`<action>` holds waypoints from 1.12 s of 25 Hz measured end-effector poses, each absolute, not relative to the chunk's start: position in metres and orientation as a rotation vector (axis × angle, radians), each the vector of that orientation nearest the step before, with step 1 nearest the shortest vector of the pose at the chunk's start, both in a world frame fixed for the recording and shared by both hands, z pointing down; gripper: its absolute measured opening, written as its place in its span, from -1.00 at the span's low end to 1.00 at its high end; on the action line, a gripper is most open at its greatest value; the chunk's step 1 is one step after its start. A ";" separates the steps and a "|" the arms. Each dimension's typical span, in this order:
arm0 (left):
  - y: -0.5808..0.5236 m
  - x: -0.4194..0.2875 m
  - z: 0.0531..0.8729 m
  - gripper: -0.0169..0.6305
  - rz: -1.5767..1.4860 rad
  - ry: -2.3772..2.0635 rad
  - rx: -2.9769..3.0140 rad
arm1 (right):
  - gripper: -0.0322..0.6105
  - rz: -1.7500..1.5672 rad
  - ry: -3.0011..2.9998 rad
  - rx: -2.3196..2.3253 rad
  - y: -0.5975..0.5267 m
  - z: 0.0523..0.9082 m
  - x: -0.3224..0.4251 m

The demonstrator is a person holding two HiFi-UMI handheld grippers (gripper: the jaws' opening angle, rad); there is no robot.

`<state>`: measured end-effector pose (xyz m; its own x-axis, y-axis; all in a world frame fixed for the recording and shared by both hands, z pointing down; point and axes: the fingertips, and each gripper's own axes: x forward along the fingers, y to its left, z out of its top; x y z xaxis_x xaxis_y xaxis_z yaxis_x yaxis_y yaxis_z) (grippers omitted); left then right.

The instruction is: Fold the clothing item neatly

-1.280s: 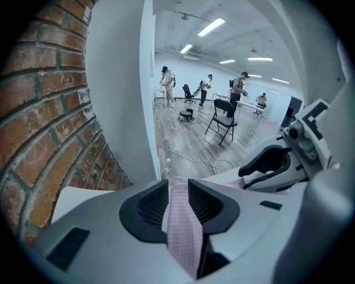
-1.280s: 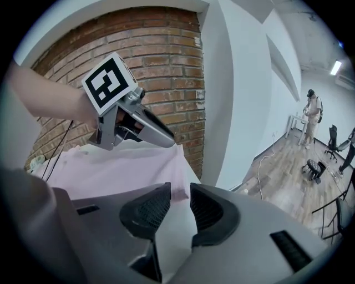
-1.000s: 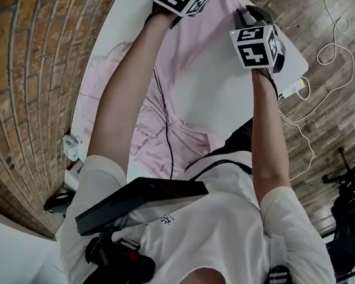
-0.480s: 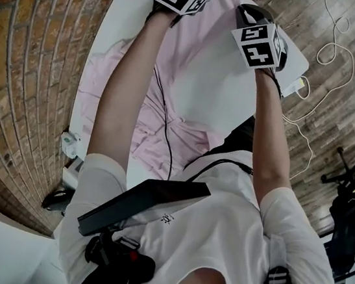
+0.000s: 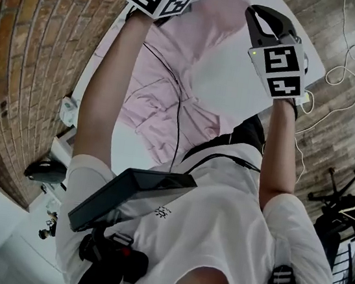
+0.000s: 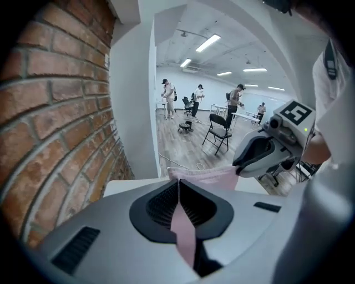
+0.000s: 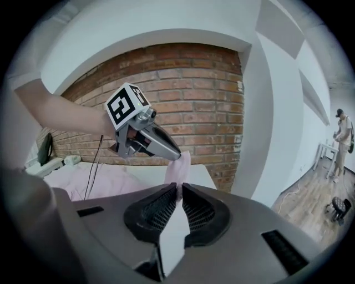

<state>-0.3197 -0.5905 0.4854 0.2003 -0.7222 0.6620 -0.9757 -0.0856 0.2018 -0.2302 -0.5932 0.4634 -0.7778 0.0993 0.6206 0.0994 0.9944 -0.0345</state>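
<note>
Hand-held grippers [image 6: 178, 182] [image 7: 180, 187] on pink garment [image 5: 210, 28] edge

Just a white short-sleeved T-shirt [image 5: 217, 235], thin black strap [image 5: 220, 158] over the chest, dark flat panel [image 5: 132, 194] there too, plus a thin black cable [image 5: 179, 113].

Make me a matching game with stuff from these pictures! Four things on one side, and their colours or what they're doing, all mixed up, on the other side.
Things:
1. clothing item
2. table
3. wall beside the table
4. left gripper

Matches:
A. red-brown brick
B. shut on a pinch of cloth
C. pink
D. white

Pairs: 1-C, 2-D, 3-A, 4-B.
</note>
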 end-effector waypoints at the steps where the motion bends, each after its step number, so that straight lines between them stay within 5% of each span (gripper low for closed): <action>1: -0.575 -0.322 0.477 -0.90 0.532 -1.601 1.860 | -0.78 -0.010 -2.476 -0.166 -0.579 0.455 -0.232; 28: -0.139 -0.282 0.503 -0.90 0.442 -1.898 1.360 | -0.78 -0.279 -2.285 -0.880 -0.168 0.473 -0.194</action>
